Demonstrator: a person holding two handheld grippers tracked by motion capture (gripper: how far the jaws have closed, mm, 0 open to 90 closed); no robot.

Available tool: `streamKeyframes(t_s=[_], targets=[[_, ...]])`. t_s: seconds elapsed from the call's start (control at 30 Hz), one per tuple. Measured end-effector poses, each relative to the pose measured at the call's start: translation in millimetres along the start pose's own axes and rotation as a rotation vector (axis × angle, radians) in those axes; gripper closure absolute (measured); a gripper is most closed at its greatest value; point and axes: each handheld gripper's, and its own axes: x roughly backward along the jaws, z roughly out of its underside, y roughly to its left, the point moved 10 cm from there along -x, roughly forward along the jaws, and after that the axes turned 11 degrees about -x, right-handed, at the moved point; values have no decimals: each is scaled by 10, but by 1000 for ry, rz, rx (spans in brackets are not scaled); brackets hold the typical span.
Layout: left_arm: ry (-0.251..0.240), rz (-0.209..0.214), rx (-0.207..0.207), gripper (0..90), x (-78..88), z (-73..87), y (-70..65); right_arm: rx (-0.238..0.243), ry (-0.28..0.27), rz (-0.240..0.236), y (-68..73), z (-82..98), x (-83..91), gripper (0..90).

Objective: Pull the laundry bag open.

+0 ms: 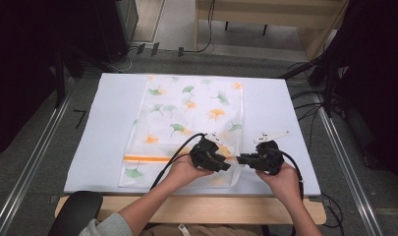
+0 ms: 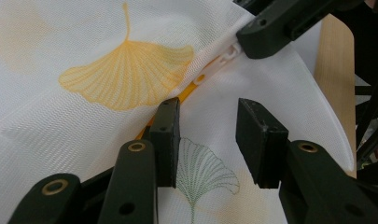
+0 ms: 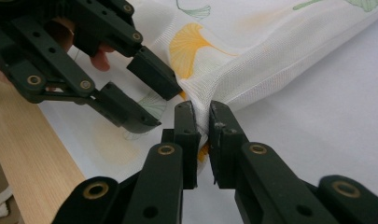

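Note:
A white mesh bag printed with orange and green ginkgo leaves lies flat on the table, with an orange zipper running across near its front end. My right gripper is shut on the bag's gathered corner fabric at the zipper's right end. My left gripper hovers open just over the bag. Its left pad rests by the orange zipper, and nothing is pinched between the pads. The white zipper pull lies just ahead of it, beside the right gripper's jaws. In the high view the left gripper and right gripper nearly meet tip to tip.
The bag lies on a white mat that covers a wooden table, whose front edge sits close behind the grippers. A black chair part is at the bottom left. Cables and metal rails run along the floor on both sides.

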Motion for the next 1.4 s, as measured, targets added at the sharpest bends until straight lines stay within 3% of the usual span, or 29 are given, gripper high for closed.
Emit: streamKeyframes(t_s=[0.27, 0.47, 0.67, 0.93, 1.1, 1.17, 1.4], targets=[[-9, -3, -16, 602, -28, -29, -1, 24, 9, -22, 65, -7, -13, 849], [-25, 33, -44, 666, -32, -74, -92, 24, 9, -22, 69, -13, -26, 848], [-18, 32, -15, 749, -66, -90, -90, 16, 14, -23, 74, -11, -31, 848], [-16, 19, -26, 810, -71, -114, -89, 15, 13, -28, 77, -14, -28, 848], [-16, 37, 3, 833, -67, -118, -90, 11, 15, -30, 84, -14, -31, 848], [-24, 56, 34, 815, -56, -127, -93, 11, 14, -32, 86, -15, -27, 848], [-34, 44, 40, 867, -57, -141, -84, 4, 9, -42, 87, -25, -16, 849]])
